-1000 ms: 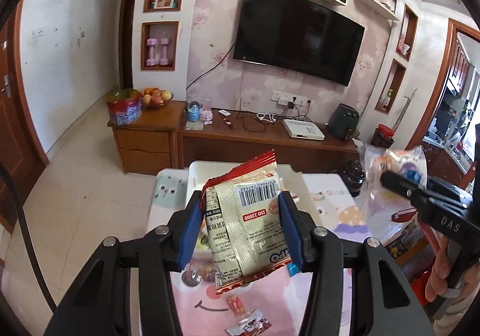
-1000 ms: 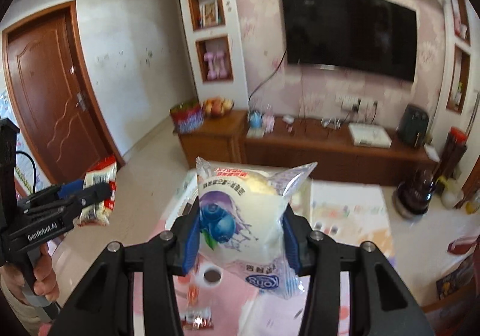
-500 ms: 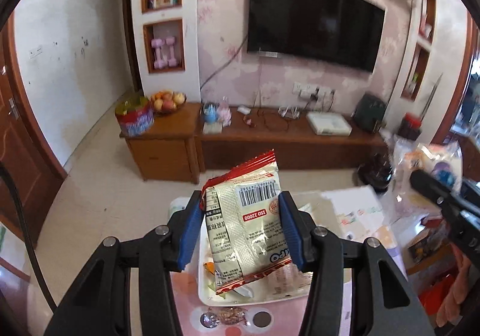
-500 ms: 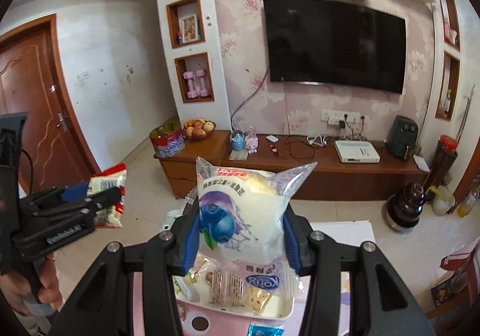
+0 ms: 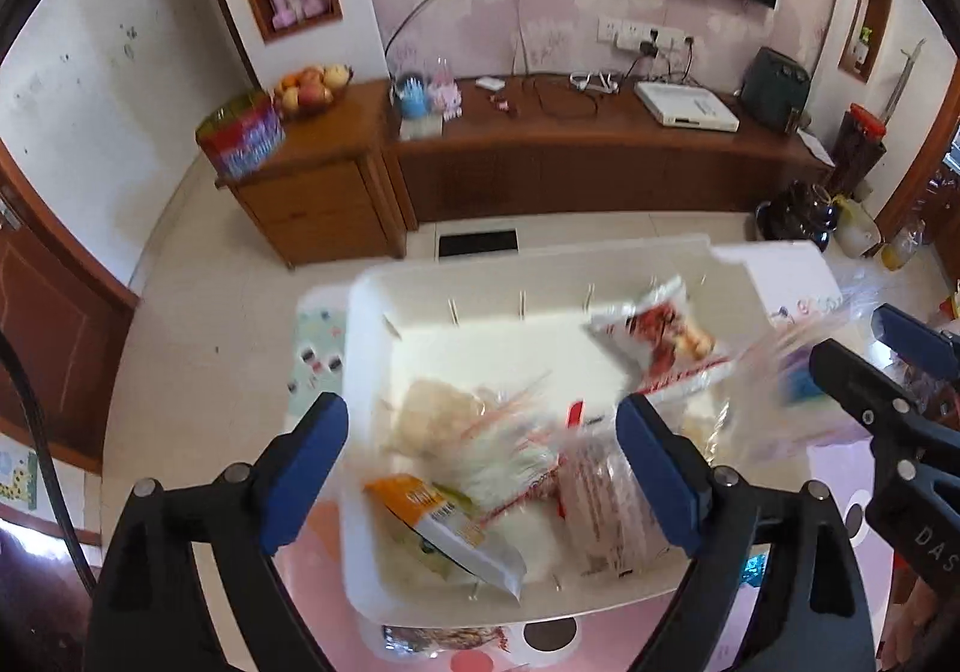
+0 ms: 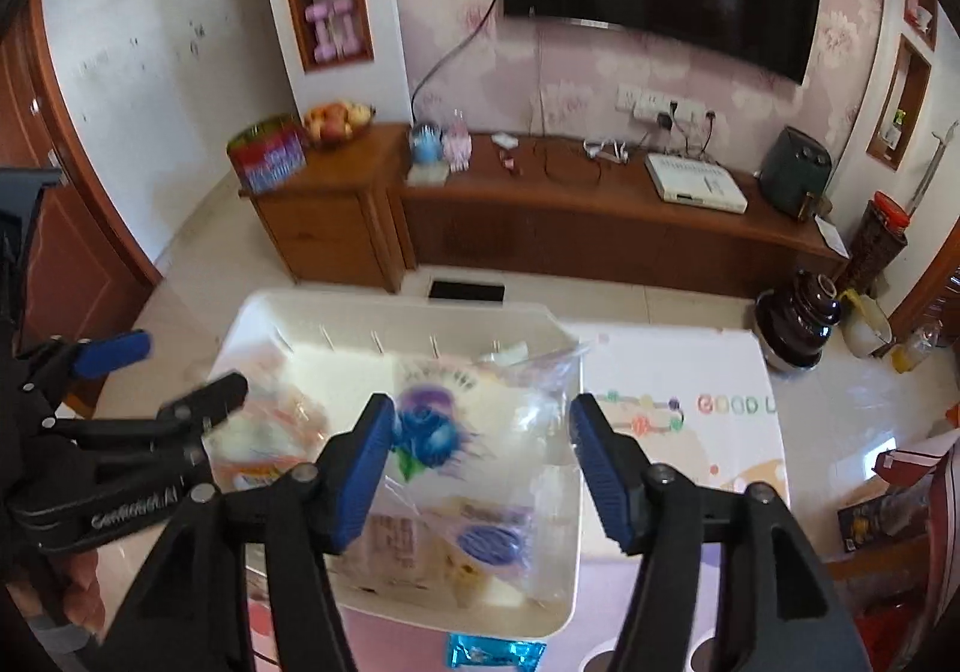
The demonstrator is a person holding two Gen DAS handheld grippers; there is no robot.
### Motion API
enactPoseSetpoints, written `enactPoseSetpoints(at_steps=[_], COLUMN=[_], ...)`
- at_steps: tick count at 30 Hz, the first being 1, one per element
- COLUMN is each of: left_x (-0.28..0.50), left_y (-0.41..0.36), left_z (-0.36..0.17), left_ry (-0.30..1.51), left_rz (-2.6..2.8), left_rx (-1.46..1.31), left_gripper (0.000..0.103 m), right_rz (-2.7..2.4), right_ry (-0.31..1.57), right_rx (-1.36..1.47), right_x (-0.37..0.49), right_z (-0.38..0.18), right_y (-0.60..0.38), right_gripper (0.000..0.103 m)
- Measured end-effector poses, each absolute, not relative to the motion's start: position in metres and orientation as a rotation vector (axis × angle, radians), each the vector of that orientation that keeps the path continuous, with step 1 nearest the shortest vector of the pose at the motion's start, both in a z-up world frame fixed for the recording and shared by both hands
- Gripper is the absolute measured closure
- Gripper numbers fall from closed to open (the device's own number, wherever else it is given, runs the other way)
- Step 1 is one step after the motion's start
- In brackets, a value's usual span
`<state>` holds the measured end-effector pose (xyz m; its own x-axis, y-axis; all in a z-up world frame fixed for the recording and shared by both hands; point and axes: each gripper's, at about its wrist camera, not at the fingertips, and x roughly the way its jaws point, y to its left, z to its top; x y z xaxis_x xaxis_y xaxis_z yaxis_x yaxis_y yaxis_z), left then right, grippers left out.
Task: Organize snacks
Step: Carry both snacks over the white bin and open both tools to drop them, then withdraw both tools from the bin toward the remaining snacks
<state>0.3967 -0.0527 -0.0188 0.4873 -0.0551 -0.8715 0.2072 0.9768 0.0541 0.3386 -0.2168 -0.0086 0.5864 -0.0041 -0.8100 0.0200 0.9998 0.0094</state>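
Observation:
A white plastic bin (image 5: pixel 372 348) sits on the pink table and holds several snack packs. My left gripper (image 5: pixel 483 465) is open above the bin's near half; the beige-and-red snack packet (image 5: pixel 480 438) is blurred between and below its fingers, free of them. My right gripper (image 6: pixel 480 468) is open over the bin (image 6: pixel 564 498); the blueberry bread bag (image 6: pixel 444 432) is blurred between its spread fingers, loose. A red-printed packet (image 5: pixel 660 336) lies at the bin's far right. Each gripper shows in the other's view: the right (image 5: pixel 888 372), the left (image 6: pixel 174 378).
A blue candy wrapper (image 6: pixel 492 654) and another wrapped snack (image 5: pixel 444 639) lie on the pink table in front of the bin. A white mat with coloured print (image 6: pixel 690 402) covers the table to the right. A wooden TV cabinet (image 6: pixel 540 216) stands beyond across the tiled floor.
Both grippers have tilted down over the bin and opened. The beige packet and the blueberry bag have left the fingers and are dropping into the bin.

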Motion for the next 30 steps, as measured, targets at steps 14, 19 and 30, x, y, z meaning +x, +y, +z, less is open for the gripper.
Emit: enactPoseSetpoints(at_steps=[14, 19, 30], left_x=[0.361, 0.341, 0.284], left_y=[-0.043, -0.030, 0.001], left_z=[-0.014, 0.005, 0.035], left_ry=[1.017, 0.991, 0.969], left_rz=[-0.183, -0.194, -0.214], left_rx=[0.148, 0.127, 0.065], left_gripper=[0.013, 0.013, 0.013], right_rz=[-0.003, 0.007, 0.043], right_ry=[0.914, 0.915, 0.875], right_rx=[0.011, -0.001, 0.047], right_x=[0.305, 0.285, 0.226], right_z=[0.002, 0.011, 0.038], right_y=[-0.216, -0.212, -0.215], right_gripper=[0.042, 0.042, 0.042])
